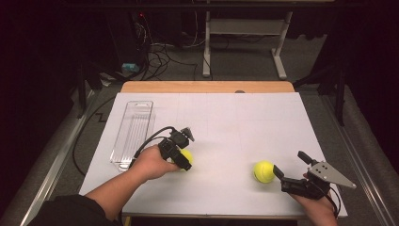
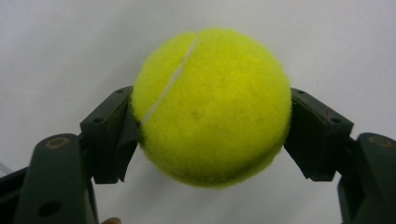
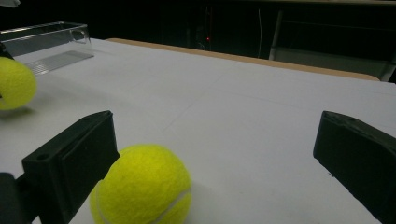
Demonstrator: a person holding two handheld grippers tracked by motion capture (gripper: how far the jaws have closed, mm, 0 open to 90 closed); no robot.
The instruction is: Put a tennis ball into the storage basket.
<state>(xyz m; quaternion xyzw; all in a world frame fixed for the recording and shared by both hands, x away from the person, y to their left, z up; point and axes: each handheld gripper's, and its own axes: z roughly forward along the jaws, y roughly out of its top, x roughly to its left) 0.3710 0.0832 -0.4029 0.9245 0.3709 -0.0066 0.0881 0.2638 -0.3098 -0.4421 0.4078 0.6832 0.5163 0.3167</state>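
On the white tabletop (image 1: 226,117), with bare room across its middle and a clear tray (image 1: 134,132) near the left edge, the left gripper (image 2: 210,130) pinches one unmarked tennis ball (image 2: 210,105), while the right gripper (image 3: 210,158) stands spread, one jaw beside the second ball (image 3: 142,186)

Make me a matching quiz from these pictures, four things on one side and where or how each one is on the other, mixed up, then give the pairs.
Things:
1. left gripper
2. right gripper
3. clear tray
4. loose ball

States:
A. lies at the table's left side, nothing in it
B. jaws wide apart
C. sits on the white sheet beside one black jaw
D. clamped on a yellow ball

Pairs: 1-D, 2-B, 3-A, 4-C
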